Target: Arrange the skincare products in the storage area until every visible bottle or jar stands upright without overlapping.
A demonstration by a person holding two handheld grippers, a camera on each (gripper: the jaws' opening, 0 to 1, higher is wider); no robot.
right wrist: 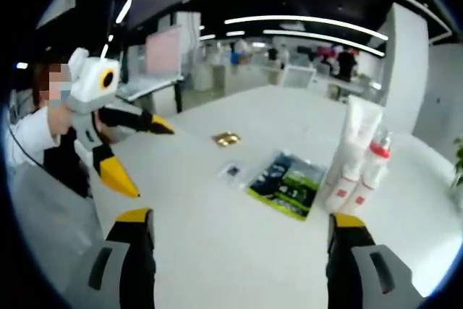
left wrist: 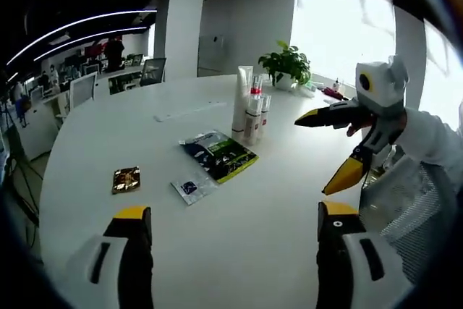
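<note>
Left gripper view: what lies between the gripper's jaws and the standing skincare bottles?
In the left gripper view, a green-and-black packet and a small clear sachet lie before the skincare bottles.

white grippers, yellow-tipped black fingers [left wrist: 132, 231], white sleeve [left wrist: 434, 139]

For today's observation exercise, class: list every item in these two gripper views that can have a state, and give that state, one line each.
Tall white tube: standing upright.
White bottles with red caps: upright, clustered against the tube.
Dark green-and-yellow flat packet: lying flat on the white round table.
Small clear sachet: lying flat.
Small brown-gold sachet: lying flat.
Left gripper: open, empty.
Right gripper: open, empty.
</note>
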